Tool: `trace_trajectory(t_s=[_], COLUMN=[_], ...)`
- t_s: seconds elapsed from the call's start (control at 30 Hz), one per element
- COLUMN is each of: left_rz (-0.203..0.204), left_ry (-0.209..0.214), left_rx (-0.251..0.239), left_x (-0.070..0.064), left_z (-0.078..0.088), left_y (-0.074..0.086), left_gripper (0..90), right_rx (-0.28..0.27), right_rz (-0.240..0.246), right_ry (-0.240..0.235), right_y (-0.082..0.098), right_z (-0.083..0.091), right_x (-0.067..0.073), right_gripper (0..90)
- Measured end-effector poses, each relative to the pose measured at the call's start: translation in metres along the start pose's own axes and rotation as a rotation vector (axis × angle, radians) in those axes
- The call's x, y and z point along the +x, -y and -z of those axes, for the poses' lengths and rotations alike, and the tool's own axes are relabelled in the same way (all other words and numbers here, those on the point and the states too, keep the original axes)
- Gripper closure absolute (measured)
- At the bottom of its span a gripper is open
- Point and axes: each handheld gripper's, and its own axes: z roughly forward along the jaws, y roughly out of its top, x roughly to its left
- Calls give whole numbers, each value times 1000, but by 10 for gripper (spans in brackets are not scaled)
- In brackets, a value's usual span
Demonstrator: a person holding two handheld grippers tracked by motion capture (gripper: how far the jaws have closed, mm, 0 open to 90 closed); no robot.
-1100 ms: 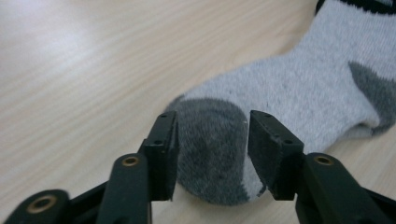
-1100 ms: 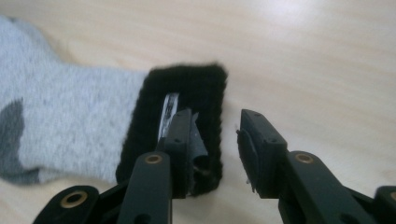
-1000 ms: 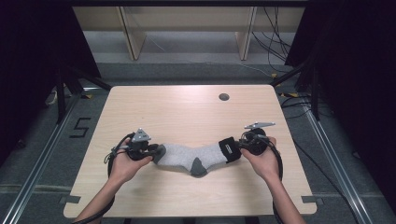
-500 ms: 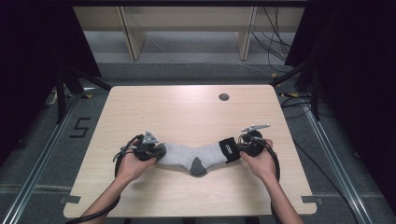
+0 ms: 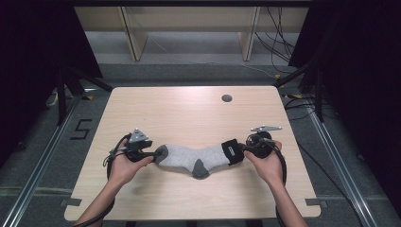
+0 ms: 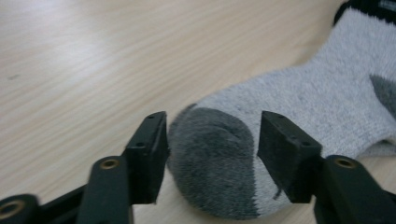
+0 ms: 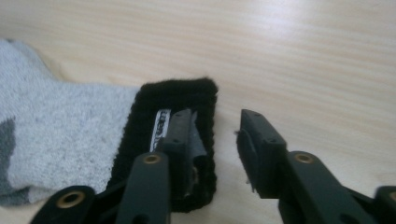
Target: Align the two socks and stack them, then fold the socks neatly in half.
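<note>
A grey sock (image 5: 189, 158) with a dark grey toe and heel and a black cuff lies stretched out flat on the wooden table (image 5: 189, 109). My left gripper (image 5: 155, 153) is at the toe end. In the left gripper view the dark toe (image 6: 210, 163) sits between the parted jaws of this gripper (image 6: 212, 140), which have just been opening. My right gripper (image 5: 240, 149) is at the black cuff (image 7: 177, 102). The jaws of this gripper (image 7: 215, 135) have just been opening too: one rests at the cuff's mouth, the other stands off it over bare wood.
A dark round hole (image 5: 226, 98) sits in the table near its far right. Wooden shelf legs (image 5: 132, 33) and cables stand on the floor beyond the table. Metal rails run along both sides, with a "5" marked on the floor (image 5: 80, 128) at the left.
Both grippers' jaws have opened and let go of the sock's ends. The sock lies where it was, and the hands have hardly moved.
</note>
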Motion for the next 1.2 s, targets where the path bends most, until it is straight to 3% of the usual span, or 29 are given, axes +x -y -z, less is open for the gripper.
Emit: trace_trajectory(t_s=[0.07,0.1,0.13,0.2,0.3,0.5,0.53,0.57,0.63,0.7,0.83,0.87,0.9,1.0,1.1,1.17,1.2], left_rz=[41,41,54,92,127,111,102,97,99,112,124,131,134,137,141,162,186], left_ry=[-10,-10,-10,-10,-7,9,23,28,36,28,30,32,35,38,32,39,52], left_rx=[-5,-5,-5,3,3,14,18,20,20,12,10,9,1,14,30,29,24], left_x=[10,10,12,16,18,14,12,11,11,9,9,9,9,11,14,15,16], left_z=[4,4,4,3,-1,0,2,3,4,4,2,1,0,-2,-4,-5,-6], left_y=[5,5,7,10,10,7,8,9,9,10,10,9,9,8,8,8,8], left_gripper=[348,343,343,336,327,322,369,384,402,408,438,438,442,458,472,482,492], right_rx=[-6,-6,-9,-18,-17,5,24,4,12,-8,5,12,14,14,7,28,6], right_rz=[2,2,-44,-15,-44,-60,-100,-50,-61,-69,-70,-102,-68,-80,-42,-113,-62], right_ry=[10,10,5,16,15,0,-1,-10,0,-17,-29,-17,-32,-27,-17,-30,-35], right_y=[0,0,2,6,10,16,15,14,13,11,9,9,8,9,9,8,7], right_z=[1,1,2,2,2,2,2,-1,-1,-2,-2,-2,-2,-4,-8,-5,-7], right_x=[-6,-6,-4,-14,-14,-16,-14,-18,-17,-15,-13,-9,-11,-10,-12,-5,-8], right_gripper=[591,591,585,573,567,555,554,554,554,558,558,558,559,559,560,560,560])
